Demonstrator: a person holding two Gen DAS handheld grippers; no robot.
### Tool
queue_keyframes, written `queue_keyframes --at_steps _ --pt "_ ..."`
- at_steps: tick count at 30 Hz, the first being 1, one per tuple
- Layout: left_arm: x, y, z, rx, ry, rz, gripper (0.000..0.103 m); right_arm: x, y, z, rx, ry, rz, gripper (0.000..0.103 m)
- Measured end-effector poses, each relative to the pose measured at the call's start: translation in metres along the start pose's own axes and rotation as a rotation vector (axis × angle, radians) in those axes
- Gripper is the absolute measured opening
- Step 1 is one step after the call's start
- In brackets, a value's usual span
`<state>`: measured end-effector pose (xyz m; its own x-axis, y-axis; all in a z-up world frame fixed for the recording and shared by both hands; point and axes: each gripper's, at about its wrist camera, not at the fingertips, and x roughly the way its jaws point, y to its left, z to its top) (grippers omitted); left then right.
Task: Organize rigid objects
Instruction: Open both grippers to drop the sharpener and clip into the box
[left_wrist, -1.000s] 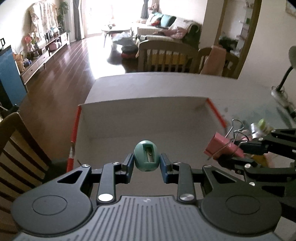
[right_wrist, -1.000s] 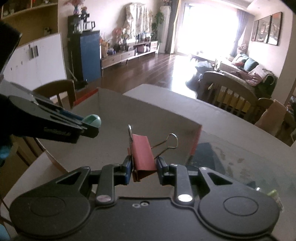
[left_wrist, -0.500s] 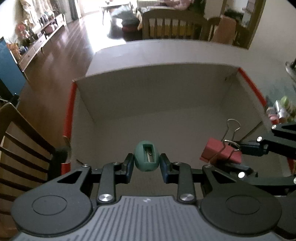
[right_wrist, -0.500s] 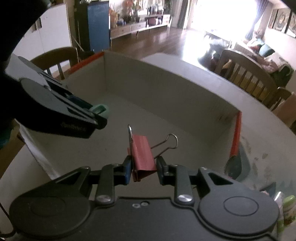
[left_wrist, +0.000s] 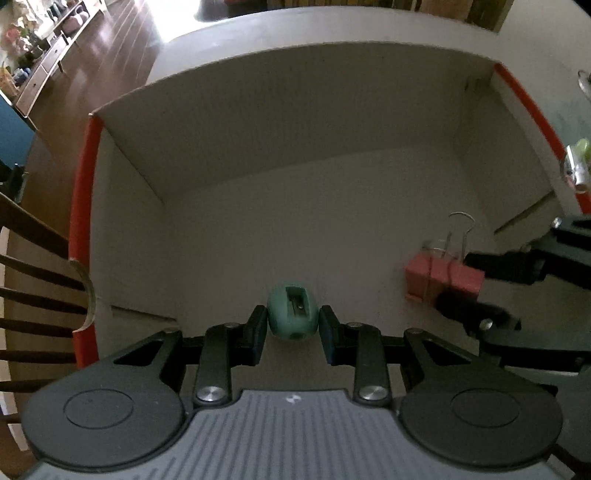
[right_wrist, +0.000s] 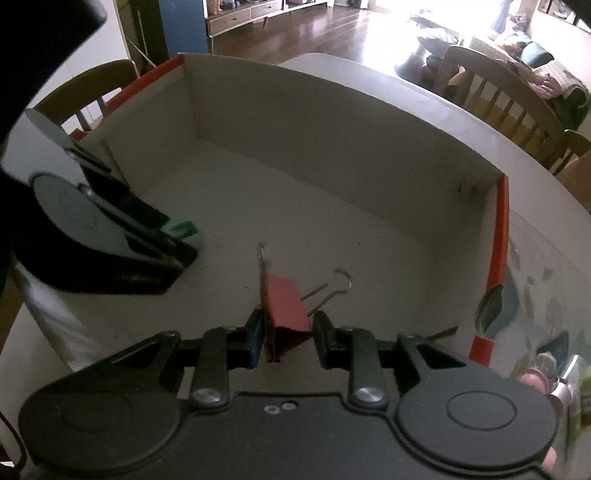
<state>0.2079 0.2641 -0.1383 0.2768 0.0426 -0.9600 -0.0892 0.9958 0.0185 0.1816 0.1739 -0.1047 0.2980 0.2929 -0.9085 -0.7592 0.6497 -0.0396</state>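
Observation:
My left gripper (left_wrist: 292, 321) is shut on a green egg-shaped pencil sharpener (left_wrist: 292, 310), held low inside an open cardboard box (left_wrist: 303, 107) with red edges. It shows at the left of the right wrist view (right_wrist: 183, 229). My right gripper (right_wrist: 288, 336) is shut on a red binder clip (right_wrist: 284, 314) with wire handles, also low inside the box (right_wrist: 332, 122). In the left wrist view the clip (left_wrist: 443, 275) is to the right of the sharpener, with the right gripper's fingers (left_wrist: 498, 264) around it.
The box sits on a pale table (right_wrist: 546, 266). A wooden chair (left_wrist: 33, 280) stands left of the box, another (right_wrist: 498, 88) beyond the table. Small items (left_wrist: 576, 162) lie on the table right of the box.
Both grippers have moved forward and down into the box, each keeping its object. The box floor is now close beneath the sharpener and the clip.

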Motion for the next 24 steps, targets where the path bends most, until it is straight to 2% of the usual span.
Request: queue_keyframes --at_steps 3,9,17,24 --pt "0.002 -0.001 -0.001 0.001 0.02 0.007 0.03 0.002 -0.001 0.0 0.011 0.022 0.004 0.03" --pt "-0.003 -0.008 0.001 -0.007 0.011 0.02 0.03 -0.005 -0.003 -0.003 0.026 0.008 0.019 0.037" --pt "-0.027 -0.005 -0.018 -0.063 -0.099 -0.037 0.03 -0.026 -0.012 -0.006 0.064 -0.048 0.069 0.038" --pt "-0.058 -0.009 -0.039 -0.088 -0.202 -0.048 0.03 -0.052 -0.012 -0.016 0.071 -0.128 0.094 0.041"
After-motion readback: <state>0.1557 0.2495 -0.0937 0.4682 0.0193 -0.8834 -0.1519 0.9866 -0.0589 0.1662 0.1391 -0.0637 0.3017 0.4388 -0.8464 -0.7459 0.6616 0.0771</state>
